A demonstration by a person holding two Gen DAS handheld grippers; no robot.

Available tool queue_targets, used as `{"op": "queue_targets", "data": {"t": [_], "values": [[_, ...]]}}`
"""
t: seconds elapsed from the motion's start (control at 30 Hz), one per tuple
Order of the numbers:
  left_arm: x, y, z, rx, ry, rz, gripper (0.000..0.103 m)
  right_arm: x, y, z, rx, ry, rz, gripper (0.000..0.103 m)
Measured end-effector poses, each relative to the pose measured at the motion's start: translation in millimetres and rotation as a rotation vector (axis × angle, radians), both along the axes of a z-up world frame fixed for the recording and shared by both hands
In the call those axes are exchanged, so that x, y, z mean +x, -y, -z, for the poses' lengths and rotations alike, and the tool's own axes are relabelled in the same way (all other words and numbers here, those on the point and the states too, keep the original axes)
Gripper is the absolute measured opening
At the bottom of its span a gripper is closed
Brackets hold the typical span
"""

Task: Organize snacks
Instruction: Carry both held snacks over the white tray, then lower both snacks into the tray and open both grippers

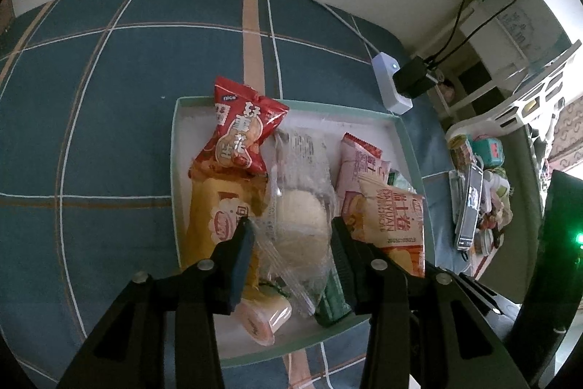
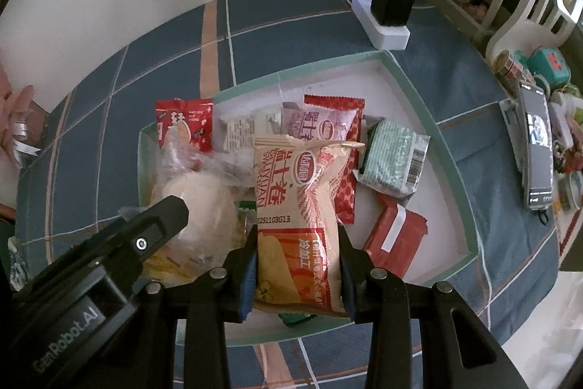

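I am looking down through two wrist cameras at a shallow white cardboard box with a pale green rim (image 1: 410, 148), lying on a surface covered by a dark blue checked cloth with white and peach lines (image 1: 109, 97).

My left gripper (image 1: 291, 232) straddles a round pale bun in a clear crinkled plastic wrapper (image 1: 300, 217) near the middle of the box. Its black fingers sit on either side of the wrapper, but I cannot tell whether the pads actually press it.

My right gripper (image 2: 297, 243) is clamped on a beige and orange snack packet with red lettering (image 2: 295, 206), held upright above the near half of the box.

The box is crowded. A red crisp bag (image 1: 240, 130) leans over its far left edge. A yellow packet (image 1: 211, 206) lies along the left wall. A pink packet (image 1: 359, 163) sits behind the beige one. A green and white striped packet (image 2: 393, 159) and a red flat packet (image 2: 395, 239) lie toward the right wall.

Beyond the box's far right corner, a white power strip with a black plug (image 2: 386, 13) rests on the cloth. At the cloth's right edge, a dark phone (image 2: 537, 148) lies among small clutter.
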State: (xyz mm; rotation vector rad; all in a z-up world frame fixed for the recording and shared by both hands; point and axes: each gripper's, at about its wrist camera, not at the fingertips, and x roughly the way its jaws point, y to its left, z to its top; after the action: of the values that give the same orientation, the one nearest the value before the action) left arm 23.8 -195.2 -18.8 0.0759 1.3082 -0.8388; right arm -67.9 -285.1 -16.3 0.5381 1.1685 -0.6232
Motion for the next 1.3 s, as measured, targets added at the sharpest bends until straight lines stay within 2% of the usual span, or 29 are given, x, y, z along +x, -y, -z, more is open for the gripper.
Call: {"op": "queue_targets", "data": {"t": [0.17,0.3,0.67,0.77,0.83,0.93,0.97,1.03,1.07,1.13,1.3], "values": [[0,-1,-1,0.0,-0.005,-0.01,0.046,0,1,3,0.008,-0.007,0.001,0.04],[3,-7,-6,-0.004,0.002,-0.027,0.052,0,2,4,0.013,-0.012,0.006,0.04],[11,-19,-15,0.006,0.02,-0.07,0.053,4,10,21,0.042,-0.038,-0.007,0.039],[14,-24,-17,0.039,0.051,-0.096,0.055,4,12,30,0.065,-0.051,-0.001,0.039],[16,-28,-17,0.073,0.074,-0.112,0.067,4,13,31,0.072,-0.048,0.004,0.039],[20,-36,-13,0.148,0.115,-0.134,0.07,2,15,32,0.079,-0.042,0.02,0.042],[22,-38,-11,0.17,0.124,-0.142,0.072,2,15,33,0.083,-0.047,0.023,0.046],[26,-44,-6,0.222,0.143,-0.165,0.081,2,16,36,0.084,-0.064,0.03,0.06],[28,-46,-3,0.244,0.15,-0.177,0.082,1,17,36,0.081,-0.068,0.033,0.068],[32,-51,1,0.274,0.159,-0.195,0.086,0,18,34,0.074,-0.066,0.035,0.071],[33,-62,12,0.343,0.186,-0.221,0.089,-1,18,31,0.035,-0.077,0.04,0.089]]}}
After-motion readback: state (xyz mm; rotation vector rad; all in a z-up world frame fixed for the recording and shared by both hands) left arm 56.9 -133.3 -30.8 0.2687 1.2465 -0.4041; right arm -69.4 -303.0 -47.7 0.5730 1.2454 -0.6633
